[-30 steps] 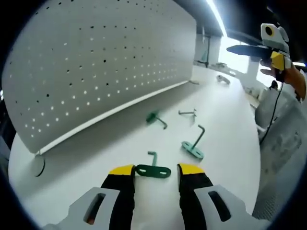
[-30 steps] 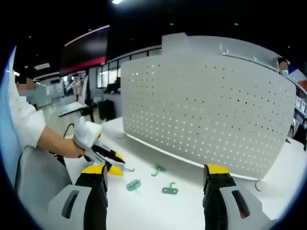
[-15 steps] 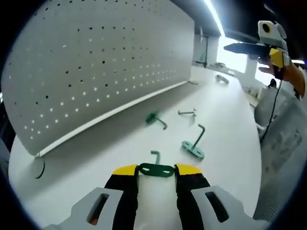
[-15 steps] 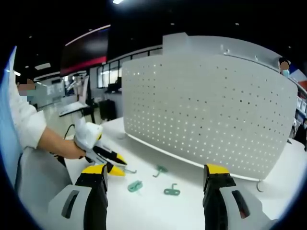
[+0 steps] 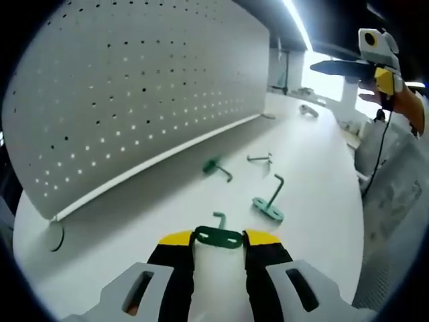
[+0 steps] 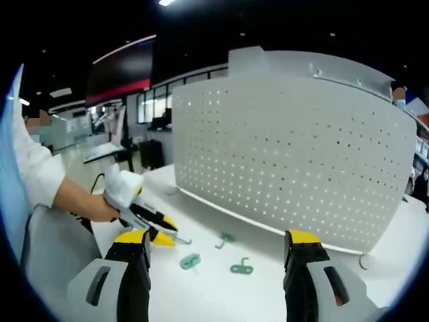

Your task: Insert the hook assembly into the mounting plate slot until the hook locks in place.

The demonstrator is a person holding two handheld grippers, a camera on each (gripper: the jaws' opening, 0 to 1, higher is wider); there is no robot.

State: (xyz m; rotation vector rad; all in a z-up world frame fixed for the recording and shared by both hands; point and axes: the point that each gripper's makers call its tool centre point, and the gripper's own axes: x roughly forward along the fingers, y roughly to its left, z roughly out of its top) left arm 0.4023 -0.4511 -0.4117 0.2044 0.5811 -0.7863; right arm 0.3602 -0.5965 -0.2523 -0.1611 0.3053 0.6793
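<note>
Green hook (image 5: 216,235), yellow-tipped black tongs (image 5: 218,239), white dotted pegboard (image 5: 134,94), white table (image 5: 315,168)

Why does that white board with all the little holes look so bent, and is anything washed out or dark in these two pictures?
Left gripper view: the fisheye lens bows the white perforated board, a ceiling light strip and window glare white, and the green metal hook between the hand-held gripper's jaws stays sharp. Right gripper view: the board bulges likewise, and the ceiling above is nearly black.
</note>
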